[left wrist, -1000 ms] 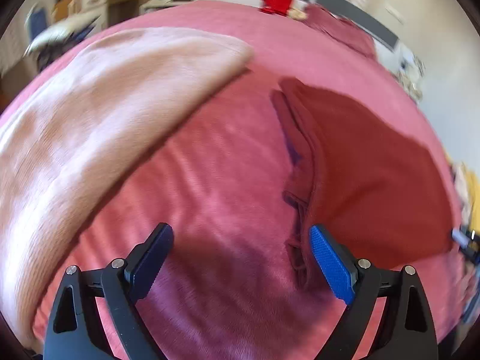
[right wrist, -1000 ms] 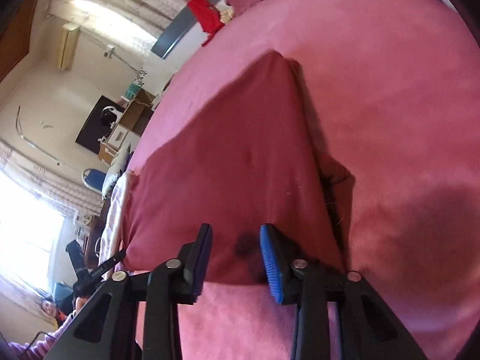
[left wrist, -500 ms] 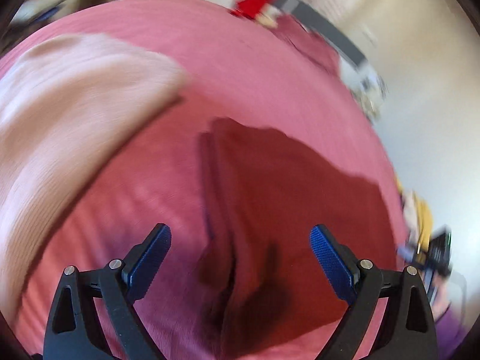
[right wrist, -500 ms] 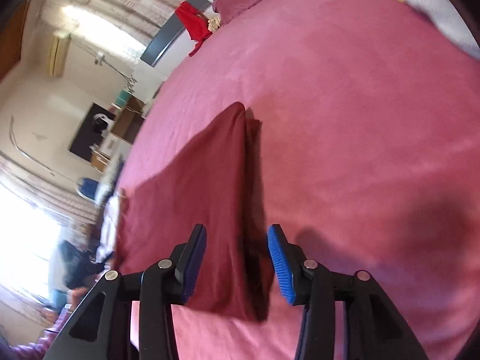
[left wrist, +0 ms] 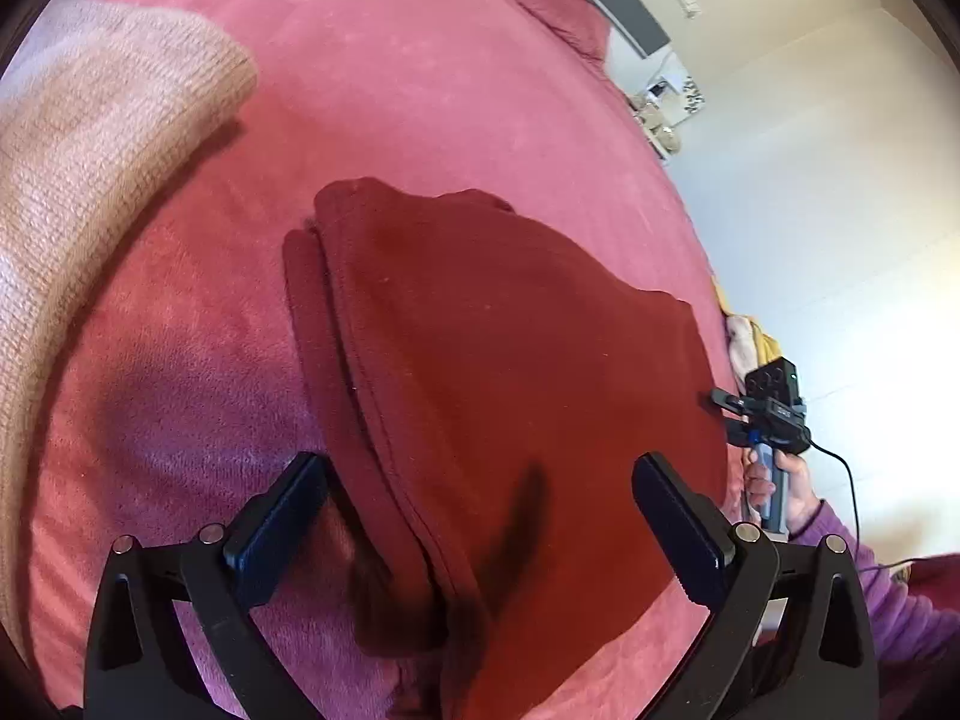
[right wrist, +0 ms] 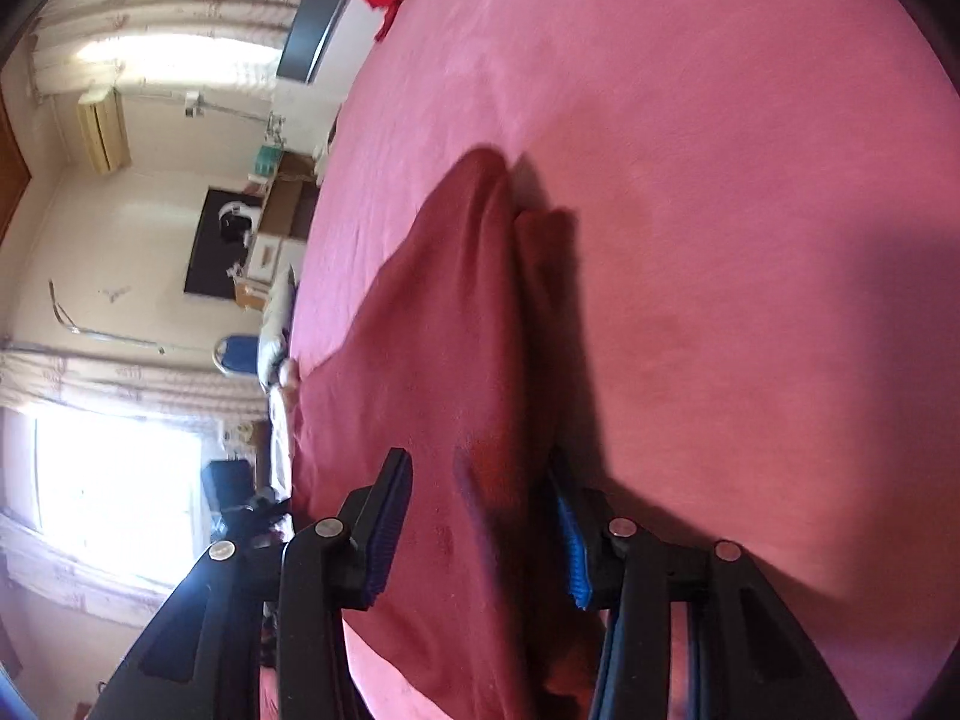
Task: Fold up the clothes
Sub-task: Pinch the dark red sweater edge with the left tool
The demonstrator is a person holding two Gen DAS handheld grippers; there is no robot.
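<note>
Swinging round over the bed (left wrist: 456,78), the left tongs (left wrist: 480,534) were spreading wide above the folded maroon garment (left wrist: 510,372); the right tongs (right wrist: 480,516) stood apart, empty, astride its edge, ready to fold again.

Between the tongs a matt dark red cloth garment (left wrist: 510,372) is lying on plush pink fleece bedding (left wrist: 420,90); left, a ribbed beige knit (left wrist: 78,180) is resting

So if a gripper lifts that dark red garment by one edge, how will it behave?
The dark red garment would probably droop: it lies flat in soft folded layers. Those layers may slide apart, since nothing pins them. On the plush pink blanket it would likely drag and bunch if pushed.
</note>
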